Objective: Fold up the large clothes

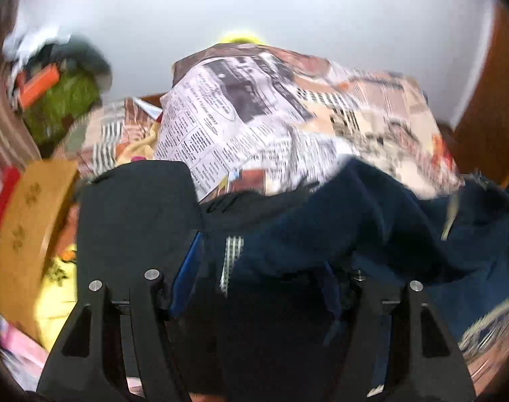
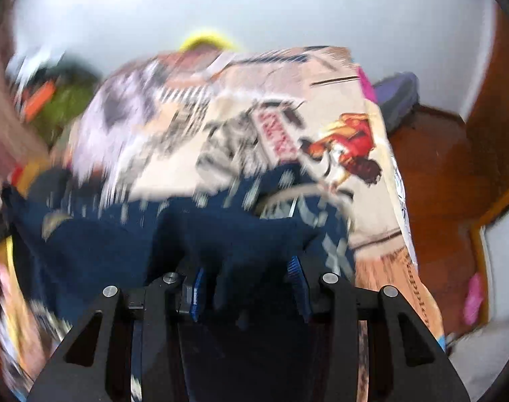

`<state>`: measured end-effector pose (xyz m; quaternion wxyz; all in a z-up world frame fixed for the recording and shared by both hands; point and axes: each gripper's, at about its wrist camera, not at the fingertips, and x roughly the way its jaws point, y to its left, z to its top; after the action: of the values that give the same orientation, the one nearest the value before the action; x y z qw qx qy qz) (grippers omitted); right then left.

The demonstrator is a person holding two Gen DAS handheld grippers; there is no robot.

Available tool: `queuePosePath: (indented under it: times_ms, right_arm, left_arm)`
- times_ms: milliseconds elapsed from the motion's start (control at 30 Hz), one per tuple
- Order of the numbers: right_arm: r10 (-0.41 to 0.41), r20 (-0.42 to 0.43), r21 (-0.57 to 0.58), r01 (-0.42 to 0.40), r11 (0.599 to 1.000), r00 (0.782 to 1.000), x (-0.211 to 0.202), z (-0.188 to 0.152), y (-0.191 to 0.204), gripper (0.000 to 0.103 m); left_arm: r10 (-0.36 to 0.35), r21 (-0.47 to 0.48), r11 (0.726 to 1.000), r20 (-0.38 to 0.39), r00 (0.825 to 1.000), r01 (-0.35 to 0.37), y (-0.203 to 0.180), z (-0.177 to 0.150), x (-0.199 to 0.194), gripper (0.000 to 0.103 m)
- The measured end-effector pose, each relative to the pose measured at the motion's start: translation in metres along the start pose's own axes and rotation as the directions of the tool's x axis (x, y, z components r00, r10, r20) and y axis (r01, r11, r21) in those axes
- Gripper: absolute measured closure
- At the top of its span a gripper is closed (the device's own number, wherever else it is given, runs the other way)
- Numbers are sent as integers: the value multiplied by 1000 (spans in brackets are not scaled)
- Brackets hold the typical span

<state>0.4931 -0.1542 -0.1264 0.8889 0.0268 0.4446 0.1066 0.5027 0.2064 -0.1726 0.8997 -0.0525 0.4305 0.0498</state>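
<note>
Dark blue garment (image 2: pixel 241 234) being pinched by right gripper (image 2: pixel 251 288), jaws half closed, left gripper (image 1: pixel 264 261) angled downward, fabric being gathered between wider jaws, newspaper-print sheet (image 1: pixel 254 117) beyond.

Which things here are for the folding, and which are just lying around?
For the folding:
- dark blue garment
- left gripper
- right gripper

Just lying about:
- newspaper-print sheet
- green and orange pile
- yellow cloth
</note>
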Motion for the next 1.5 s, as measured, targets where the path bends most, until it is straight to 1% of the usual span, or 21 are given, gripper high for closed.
queuePosePath:
  times_ms: [33,100,167,233,367,500,633,800,867,967,1100,1167,1267,1367,1400,1433,1467,1500]
  right_arm:
    - [3,27,29,-4,1000,1000,-4,4,-2,65]
    - [18,61,44,-21,999,998,-11,7,-1,65]
    - [20,71,28,-22,999,997,-15,7,2,64]
    - [17,68,-3,-17,1000,998,-19,3,8,64]
    - [44,33,-92,-40,995,999,-24,-12,23,64]
    - [65,-15,-168,-67,984,998,-27,-34,37,64]
    - [86,-57,-222,-97,970,995,-33,-57,51,64]
    - [91,-104,-245,-114,963,990,-35,-80,57,64]
    - [70,-131,-242,-101,965,989,-31,-87,56,64]
    - [31,-155,-235,-67,970,987,-28,-95,49,64]
    - [-20,-148,-236,-16,972,989,-33,-105,38,64]
    - [-33,-138,-230,1,973,990,-38,-108,33,64]
    - [-48,-124,-212,21,977,991,-47,-111,26,64]
    - [-56,-107,-204,33,978,993,-56,-112,25,64]
    - [-52,-99,-203,31,979,994,-59,-112,26,64]
    - [-45,-90,-200,26,979,995,-62,-112,28,64]
    - [-39,-84,-199,21,980,996,-63,-112,29,64]
    - [-27,-78,-194,11,981,997,-65,-112,31,64]
  left_arm:
    - [-10,-40,999,17,1000,11,4,4,0,39]
    - [-8,-100,995,54,998,14,12,9,-4,39]
    - [-29,-127,991,58,998,36,17,8,-6,39]
    - [-39,-138,989,46,998,45,17,1,-7,39]
    - [-48,-116,992,15,999,49,11,-17,-10,39]
    - [-90,-94,992,-4,996,89,1,-38,-23,39]
    - [-131,-48,990,2,991,131,-18,-59,-46,39]
    - [-149,-7,989,1,989,149,-37,-80,-64,39]
    - [-133,17,991,-7,991,133,-43,-89,-67,39]
    - [-77,55,995,-23,997,78,-45,-105,-66,39]
    - [-7,62,998,-62,998,11,-32,-128,-63,39]
    - [15,41,999,-82,997,-12,-21,-139,-62,39]
    - [28,-29,999,-111,993,-32,1,-154,-62,39]
    - [18,-134,990,-123,992,-34,24,-167,-66,39]
    - [7,-173,985,-122,993,-28,31,-170,-68,39]
    - [-13,-232,973,-117,993,-15,39,-175,-69,39]
    - [-32,-271,963,-113,993,0,44,-179,-70,39]
    - [-65,-320,947,-107,992,28,49,-183,-71,38]
